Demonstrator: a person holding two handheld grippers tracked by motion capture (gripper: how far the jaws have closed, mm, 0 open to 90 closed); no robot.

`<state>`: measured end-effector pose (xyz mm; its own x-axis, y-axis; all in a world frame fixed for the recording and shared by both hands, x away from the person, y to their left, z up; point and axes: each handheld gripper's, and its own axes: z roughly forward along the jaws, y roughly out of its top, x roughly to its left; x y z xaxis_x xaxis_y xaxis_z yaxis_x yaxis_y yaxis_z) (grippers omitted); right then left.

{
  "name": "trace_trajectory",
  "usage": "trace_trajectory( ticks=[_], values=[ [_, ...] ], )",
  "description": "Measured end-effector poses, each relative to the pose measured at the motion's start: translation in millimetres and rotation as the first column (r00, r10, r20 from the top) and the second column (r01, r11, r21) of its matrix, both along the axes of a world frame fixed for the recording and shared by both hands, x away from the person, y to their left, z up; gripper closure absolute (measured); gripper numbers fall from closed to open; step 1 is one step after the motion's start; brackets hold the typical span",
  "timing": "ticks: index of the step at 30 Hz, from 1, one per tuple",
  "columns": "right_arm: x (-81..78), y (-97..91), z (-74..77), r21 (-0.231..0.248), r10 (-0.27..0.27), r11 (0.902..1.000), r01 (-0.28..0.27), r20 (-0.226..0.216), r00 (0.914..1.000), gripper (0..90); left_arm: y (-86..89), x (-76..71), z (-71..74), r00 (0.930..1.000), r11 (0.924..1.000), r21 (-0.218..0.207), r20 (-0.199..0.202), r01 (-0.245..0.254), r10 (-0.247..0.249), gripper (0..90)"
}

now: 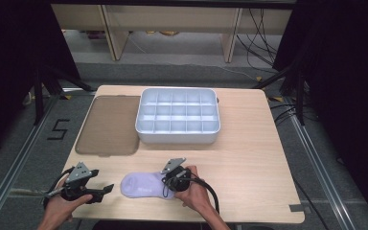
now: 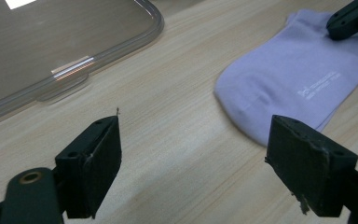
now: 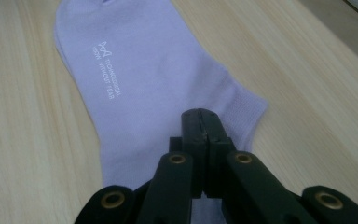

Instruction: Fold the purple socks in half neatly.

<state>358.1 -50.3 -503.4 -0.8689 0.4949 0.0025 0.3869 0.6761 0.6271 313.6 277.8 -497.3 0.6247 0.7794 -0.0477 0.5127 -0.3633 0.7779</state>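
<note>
- A flat lilac ankle sock of knitted cloth with small white lettering [image 1: 141, 185] lies spread on the pale wooden table [image 1: 249, 163], near the table's front edge and a little left of its middle.
- In the right gripper view the sock [image 3: 135, 88] runs away from the camera, its ribbed cuff end nearest the jaws and its lettered foot part farther off.
- The right gripper [image 1: 168, 188] sits at the sock's right end, held in the person's right hand [image 1: 194, 194]; its jaws are pressed together with no gap between them.
- In the right gripper view the closed tips of that gripper [image 3: 201, 122] lie over the sock's cuff end; whether any cloth is pinched between them I cannot tell.
- In the left gripper view a black tip of the right gripper [image 2: 352, 18] rests on the far end of the sock [image 2: 293, 79].
- The left gripper [image 1: 106, 189], held in the person's left hand [image 1: 62, 203], lies just left of the sock's rounded toe end, apart from it.
- Its jaws are spread wide [image 2: 193, 158], with bare table between them; the sock's toe edge lies just beyond the right-hand jaw.
- Behind the sock and to its left lies a clear, brownish, rounded-corner plastic lid [image 1: 110, 124], flat on the table.
- Straight behind the sock, well apart from it, stands a white rectangular plastic organiser box divided into many small compartments [image 1: 178, 136], touching the lid's right edge.
</note>
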Motion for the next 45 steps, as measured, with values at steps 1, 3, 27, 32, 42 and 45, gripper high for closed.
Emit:
trace_trajectory(
  ticks=[1, 3, 27, 32, 42, 45],
  values=[
    [-0.9, -8.5, 0.8, -0.003, -0.013, 0.9999, 0.013, 0.001, 0.9999, 90.0, 0.0, 0.0, -0.8, 1.0, 1.0, 0.007, 0.003, 0.005, -0.005, 17.5],
    [-1.2, -11.8, 1.7, -0.009, -0.009, 0.9999, 0.009, -0.004, 1.0, 90.0, -1.2, -0.1, -0.8, 1.0, 0.9999, 0.012, -0.001, 0.009, -0.009, 17.5],
    [-2.3, -78.1, 4.0, -0.019, -0.125, 0.9921, 0.124, -0.031, 0.9917, 90.0, -12.5, -1.1, -1.2, 0.9982, 0.9984, -0.016, -0.024, 0.055, -0.055, 17.8],
    [-4.4, -89.7, 5.1, -0.025, -0.144, 0.9894, 0.143, -0.032, 0.9891, 90.0, -24.2, -0.3, -1.5, 0.9958, 0.996, -0.011, -0.022, 0.089, -0.089, 21.2],
    [-7.1, -100.2, 3.6, -0.004, -0.165, 0.9863, 0.165, -0.032, 0.9858, 90.0, -67.3, 12.4, -1.6, 0.9821, 0.983, -0.034, -0.049, 0.18, -0.182, 33.8],
    [-7.2, -100.1, 3.9, -0.006, -0.16, 0.9871, 0.16, -0.032, 0.9866, 90.0, -79.4, 18.4, -4.7, 0.9794, 0.981, -0.048, -0.067, 0.188, -0.191, 37.9]
  ],
)
